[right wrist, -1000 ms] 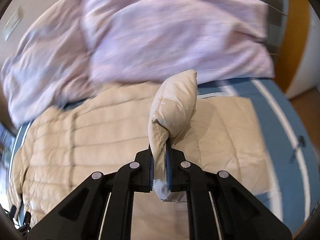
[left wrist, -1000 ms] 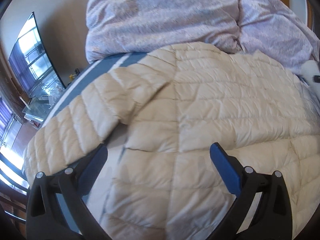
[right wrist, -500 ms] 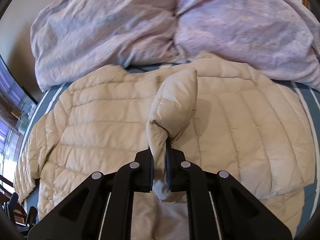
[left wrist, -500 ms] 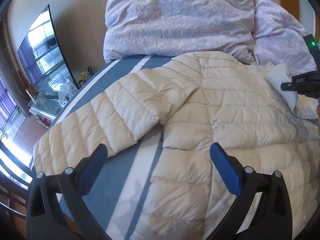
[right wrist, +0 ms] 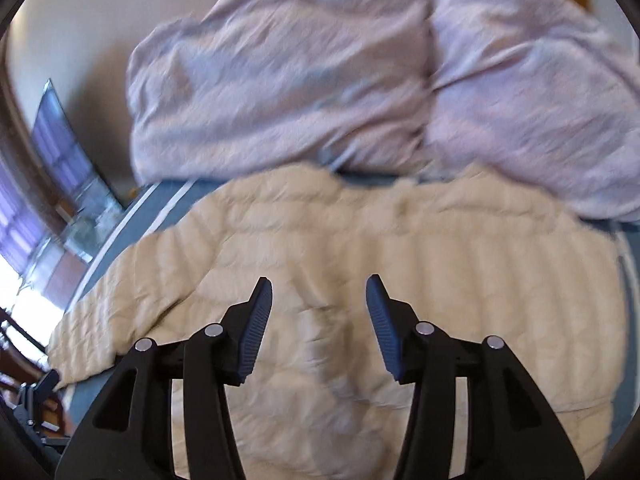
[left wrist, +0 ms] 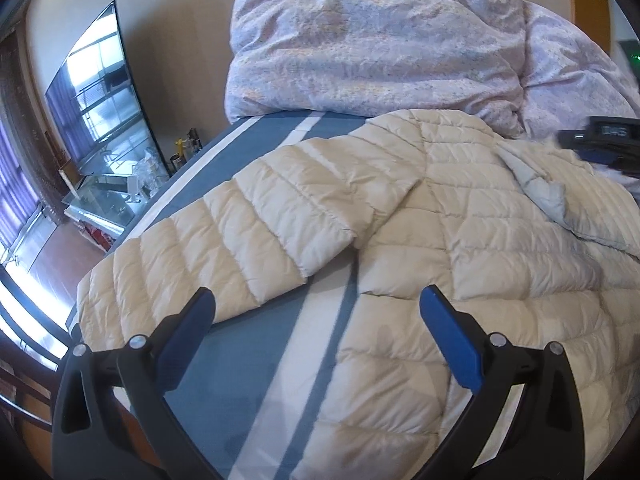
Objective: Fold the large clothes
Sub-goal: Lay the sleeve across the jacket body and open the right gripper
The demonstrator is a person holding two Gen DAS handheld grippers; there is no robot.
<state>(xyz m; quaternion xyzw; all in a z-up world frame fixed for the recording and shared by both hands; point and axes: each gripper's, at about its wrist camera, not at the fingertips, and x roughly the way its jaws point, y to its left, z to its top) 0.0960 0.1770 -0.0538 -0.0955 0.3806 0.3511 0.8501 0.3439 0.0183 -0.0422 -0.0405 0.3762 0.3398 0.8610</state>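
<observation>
A cream quilted puffer jacket [left wrist: 460,240] lies spread on a blue and white striped bed [left wrist: 256,364]. Its left sleeve [left wrist: 224,248] stretches toward the bed's left edge. A folded-over part shows grey lining [left wrist: 540,188] at the right. My left gripper [left wrist: 316,320] is open and empty above the gap between sleeve and body. My right gripper [right wrist: 319,300] is open and empty above the jacket [right wrist: 400,256]; it also shows in the left wrist view [left wrist: 600,144] at the right edge.
A crumpled lilac duvet [left wrist: 376,40] is piled at the head of the bed, also in the right wrist view [right wrist: 320,80]. A TV [left wrist: 100,92] and a glass stand [left wrist: 112,196] with small items are left of the bed, over a wooden floor [left wrist: 52,256].
My right gripper has opened and let go of the jacket's sleeve, which now lies on the jacket. My left gripper has drawn back and left, showing more of the left sleeve and bed.
</observation>
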